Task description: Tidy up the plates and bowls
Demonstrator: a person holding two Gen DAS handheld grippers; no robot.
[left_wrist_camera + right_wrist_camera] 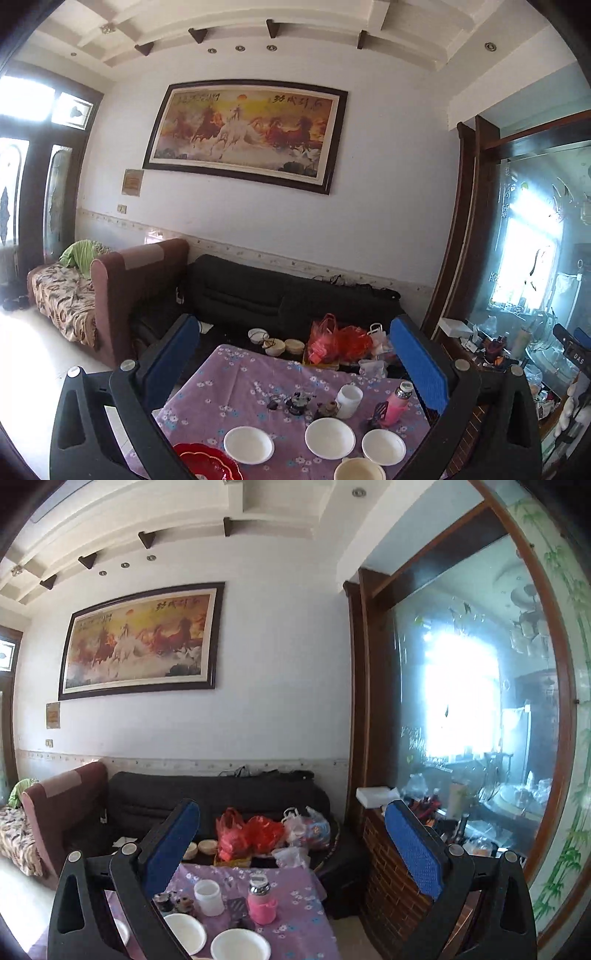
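Both the left gripper (295, 354) and right gripper (291, 834) hover wide and empty above the counter (236, 373), where white bowls (330, 438) and a red plate (207, 463) look light, stiff, slippery, best pinched by the rim.

- left gripper (293, 363): black angular frame, blue ribbed pads (419, 363), silver round screws
- right gripper (291, 849): same black frame, blue pads (413, 849), silver screws
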